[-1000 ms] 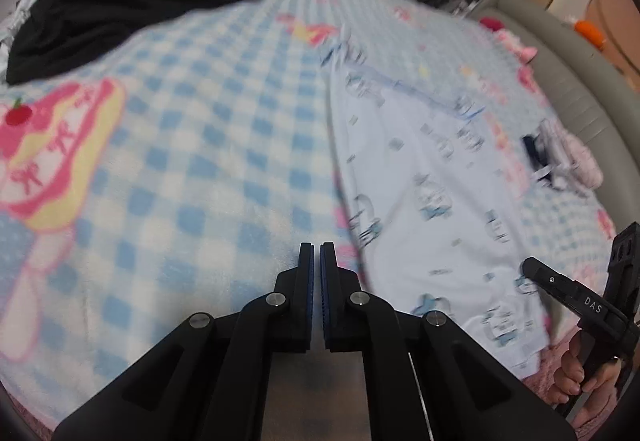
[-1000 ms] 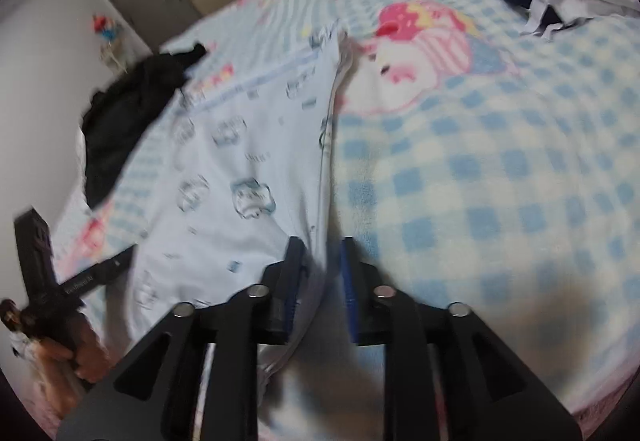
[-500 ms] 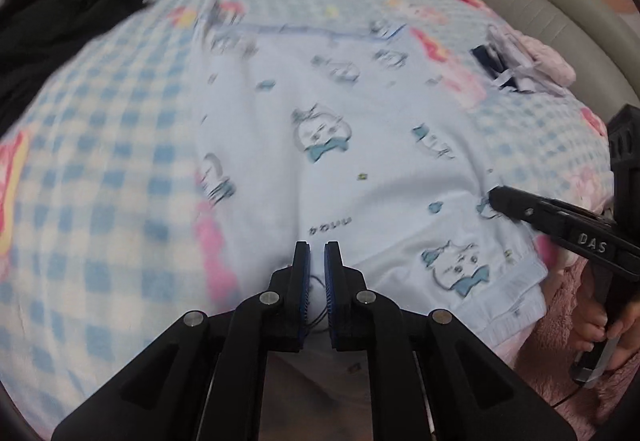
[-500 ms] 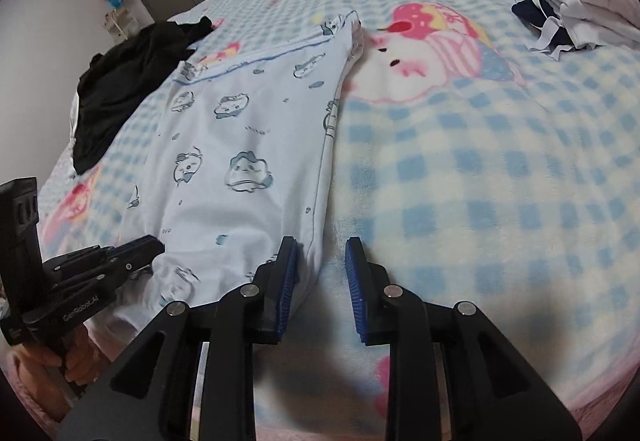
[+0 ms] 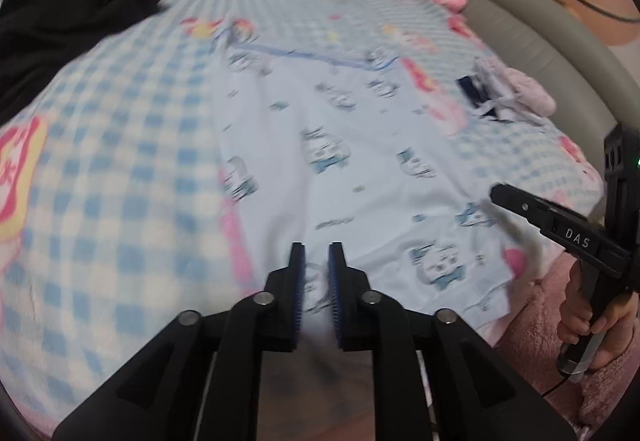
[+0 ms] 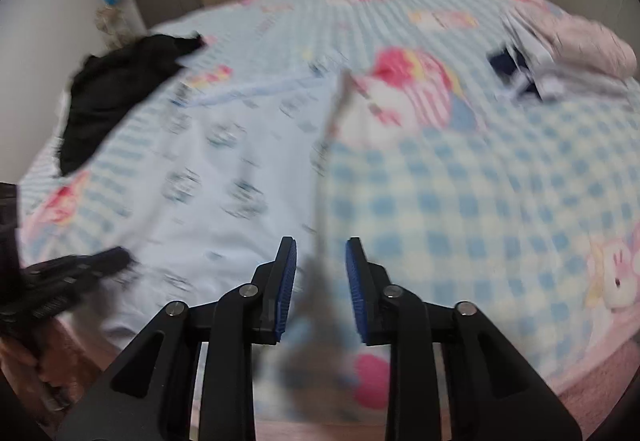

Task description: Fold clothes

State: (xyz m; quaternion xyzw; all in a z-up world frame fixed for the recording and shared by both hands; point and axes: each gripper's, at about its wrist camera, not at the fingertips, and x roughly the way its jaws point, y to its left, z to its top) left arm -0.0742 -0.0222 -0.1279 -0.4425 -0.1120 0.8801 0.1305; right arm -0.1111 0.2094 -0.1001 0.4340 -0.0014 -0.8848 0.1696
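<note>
1. Soft, even indoor light falls on both views; no hard glare, and the light's source cannot be told.
2. Motion blur smears the checked bedspread [image 5: 120,169] and the pale blue garment [image 5: 340,169], more strongly in the right wrist view.
3. The black tool fingers [image 6: 286,273] at the lower centre stay sharp.
4. A blurred dark shadow lies between them.
5. Fisheye bending curves the bed, with dark vignetting in the frame corners.
</note>
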